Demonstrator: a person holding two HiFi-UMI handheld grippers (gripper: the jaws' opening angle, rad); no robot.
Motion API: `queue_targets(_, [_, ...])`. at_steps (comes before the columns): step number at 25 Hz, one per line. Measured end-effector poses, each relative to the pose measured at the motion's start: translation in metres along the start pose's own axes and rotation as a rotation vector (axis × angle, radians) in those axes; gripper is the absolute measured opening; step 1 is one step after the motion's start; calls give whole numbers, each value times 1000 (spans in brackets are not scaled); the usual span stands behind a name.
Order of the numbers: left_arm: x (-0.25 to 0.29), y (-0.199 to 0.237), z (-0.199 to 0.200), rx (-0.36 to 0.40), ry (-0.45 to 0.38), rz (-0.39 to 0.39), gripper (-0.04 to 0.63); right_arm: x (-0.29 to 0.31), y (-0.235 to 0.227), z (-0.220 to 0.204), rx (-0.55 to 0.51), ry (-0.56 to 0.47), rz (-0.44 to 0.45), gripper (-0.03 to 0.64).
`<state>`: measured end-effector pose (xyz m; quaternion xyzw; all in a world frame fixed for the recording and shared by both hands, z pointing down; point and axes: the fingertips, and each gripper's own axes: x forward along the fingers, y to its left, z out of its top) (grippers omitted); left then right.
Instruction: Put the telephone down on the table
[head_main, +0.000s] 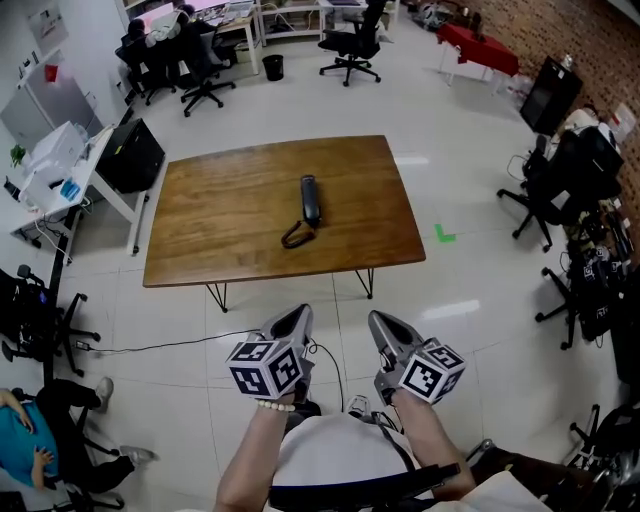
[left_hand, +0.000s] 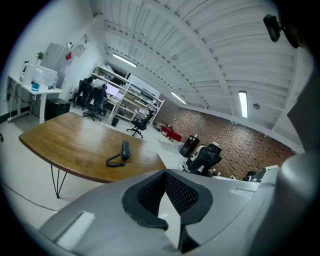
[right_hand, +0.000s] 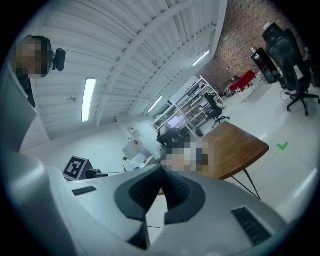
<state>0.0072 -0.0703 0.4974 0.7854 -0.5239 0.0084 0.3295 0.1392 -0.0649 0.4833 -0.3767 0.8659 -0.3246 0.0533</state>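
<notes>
Head view: your left gripper (head_main: 292, 322) and right gripper (head_main: 392, 326) hang side by side over the white floor (head_main: 480, 290), short of the near edge of the table (head_main: 230, 210), and both point toward it. Left gripper view: the jaws are closed tip to tip, with nothing between them. Right gripper view: those jaws also meet at the tips and hold nothing. The telephone (head_main: 311, 199) lies flat near the middle of the wooden table, its length running away from you, with its cord (head_main: 295, 236) looped on the wood at the near end. Both grippers are well apart from it, and neither touches the table. A green mark (head_main: 445, 234) sits on the floor just off the table's right edge. Black office chairs (head_main: 350, 45) stand beyond the far side, and a red-covered stand (head_main: 478, 45) is by the brick wall at upper right. A seated person in a blue top (head_main: 20, 440) shows at the lower left corner
</notes>
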Motion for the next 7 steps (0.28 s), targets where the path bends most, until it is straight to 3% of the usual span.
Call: queue_targets(7, [-4,4,-7,-9,11,30,0,1,0,-3,18,7,21,3])
